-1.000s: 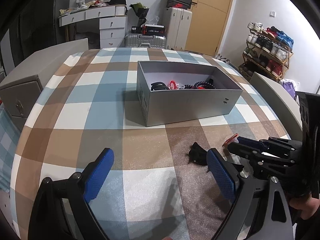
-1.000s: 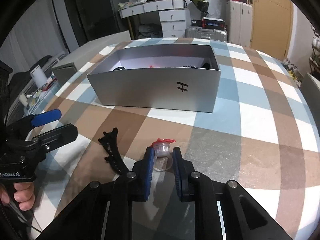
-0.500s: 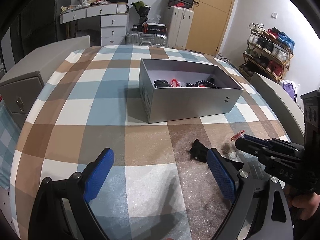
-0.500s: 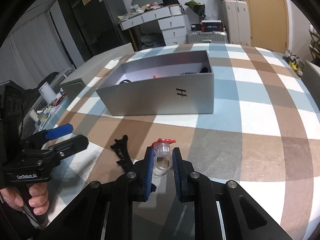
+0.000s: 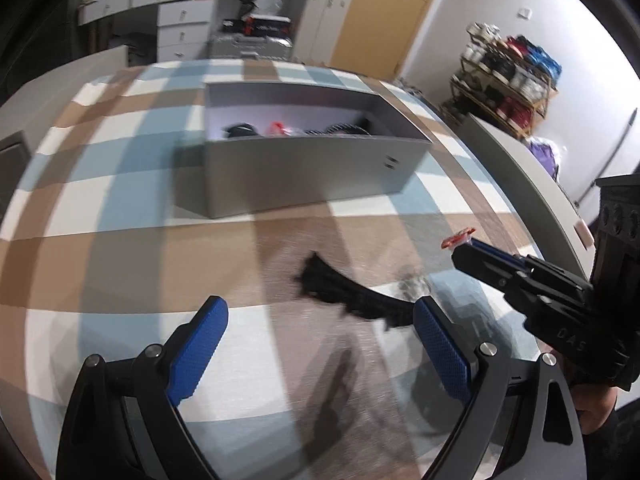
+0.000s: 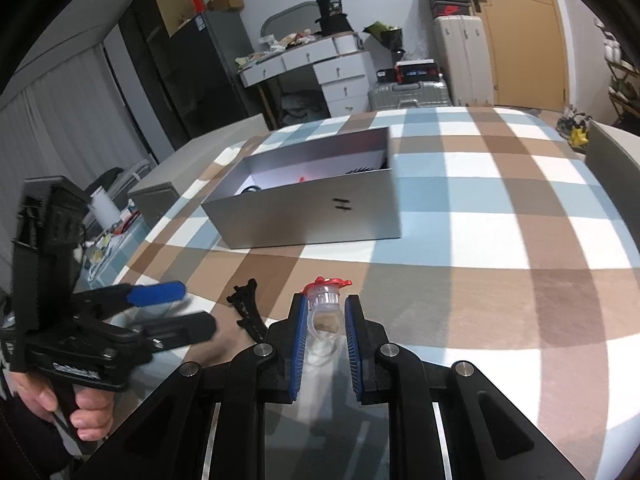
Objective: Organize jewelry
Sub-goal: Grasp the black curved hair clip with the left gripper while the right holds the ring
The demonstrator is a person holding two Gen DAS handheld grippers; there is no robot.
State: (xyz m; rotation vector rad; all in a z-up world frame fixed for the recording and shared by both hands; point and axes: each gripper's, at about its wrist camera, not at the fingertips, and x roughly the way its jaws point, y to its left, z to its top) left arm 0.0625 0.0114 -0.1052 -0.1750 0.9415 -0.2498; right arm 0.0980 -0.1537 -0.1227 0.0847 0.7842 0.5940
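Note:
My right gripper point(image 6: 326, 322) is shut on a clear plastic ring with a red top point(image 6: 326, 304), lifted off the checked cloth. From the left wrist view the same gripper point(image 5: 476, 250) comes in at the right, with the ring's red top point(image 5: 458, 237) at its tip. A black hair clip point(image 5: 348, 294) point(image 6: 248, 308) lies on the cloth. My left gripper point(image 5: 320, 344) point(image 6: 172, 308) hovers open just in front of the clip, nothing between its blue pads. The grey open box point(image 5: 304, 172) point(image 6: 316, 216) stands further back and holds several dark and red pieces.
The checked cloth point(image 6: 500, 248) covers a bed with grey side panels point(image 5: 516, 176). Beyond it stand a white desk with drawers point(image 6: 320, 68), suitcases point(image 6: 408, 92) and a shoe rack point(image 5: 508, 76). A hand point(image 6: 64, 404) grips the left gripper's handle.
My right gripper has risen with the ring off the cloth and turned toward the box. The left gripper has tipped and shifted so the black clip sits nearer its right pad.

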